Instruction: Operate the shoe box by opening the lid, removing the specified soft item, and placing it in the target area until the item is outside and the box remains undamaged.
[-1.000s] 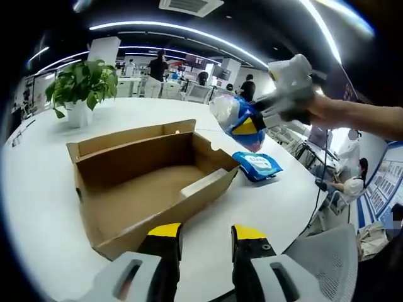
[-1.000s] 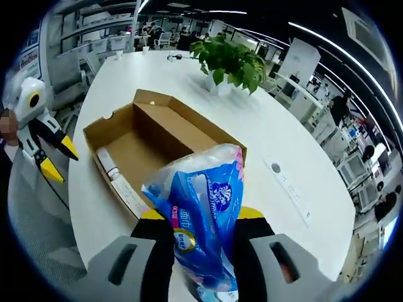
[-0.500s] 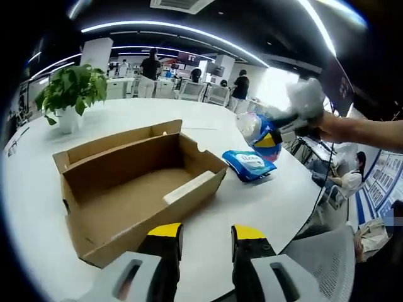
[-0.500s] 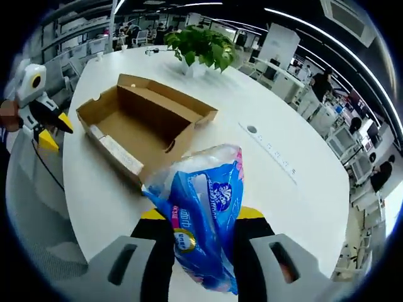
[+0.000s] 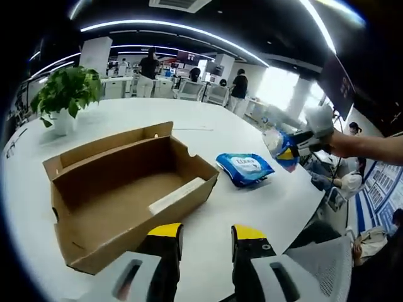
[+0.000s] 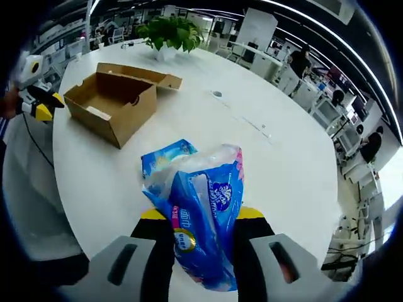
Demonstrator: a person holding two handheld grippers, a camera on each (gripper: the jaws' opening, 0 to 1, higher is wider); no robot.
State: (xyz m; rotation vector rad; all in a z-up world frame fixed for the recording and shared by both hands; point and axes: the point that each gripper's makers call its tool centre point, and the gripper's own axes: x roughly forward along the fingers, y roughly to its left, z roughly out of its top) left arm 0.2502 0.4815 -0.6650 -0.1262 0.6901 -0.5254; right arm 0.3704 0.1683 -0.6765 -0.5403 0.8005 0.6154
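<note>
Standing open on the round white surface [image 5: 264, 207] is a brown cardboard shoe box [image 5: 119, 189], its lid folded back and its inside bare apart from a pale strip along one wall. Just past the box's far corner lies a flat blue packet [image 5: 244, 168], resting on the surface and apart from the box. The right gripper [image 6: 195, 220] has its yellow-tipped fingers [image 6: 153, 217] clenched on a soft blue and clear plastic pack [image 6: 198, 214], held up in the air above the surface, well away from the box; in the left gripper view that same pack [image 5: 281, 146] hangs off to the right, beyond the flat packet. The left gripper [image 5: 206, 234] hovers near the box's near edge with its fingers [image 5: 165, 231] parted and grasping nothing. A potted green plant [image 5: 62, 94] sits on the far side of the surface, and people [image 5: 150, 66] stand among desks further back.
</note>
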